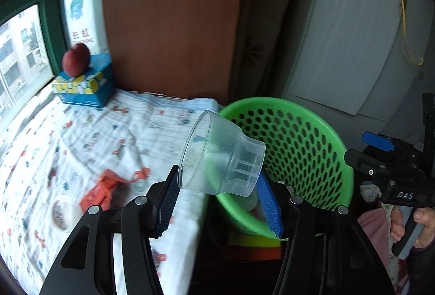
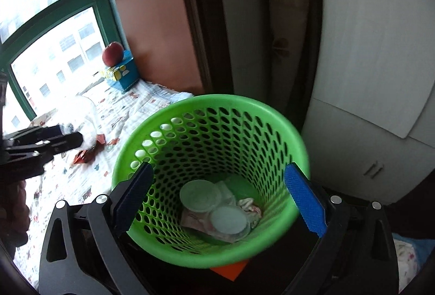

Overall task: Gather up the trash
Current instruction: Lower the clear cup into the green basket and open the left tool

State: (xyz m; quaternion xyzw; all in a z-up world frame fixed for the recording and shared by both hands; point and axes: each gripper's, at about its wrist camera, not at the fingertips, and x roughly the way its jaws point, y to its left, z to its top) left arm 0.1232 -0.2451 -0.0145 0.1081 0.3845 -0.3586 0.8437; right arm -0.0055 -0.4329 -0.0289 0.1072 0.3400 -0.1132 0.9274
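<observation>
Left gripper (image 1: 217, 186) grips cup (image 1: 221, 156) (patterned sheet (image 1: 81, 131) beneath).

1 basket (image 2: 163, 118), 1 cup (image 1: 220, 156), 2 lids (image 2: 199, 195), 1 apple (image 1: 76, 59)

Cup: clear plastic cup (image 1: 221, 156), tipped sideways, above green basket's near rim.
Wrapper: red wrapper (image 1: 102, 190), crumpled, left of green basket (image 2: 209, 131).
Basket contents: white lids (image 2: 201, 195), crumpled tissue.
</observation>
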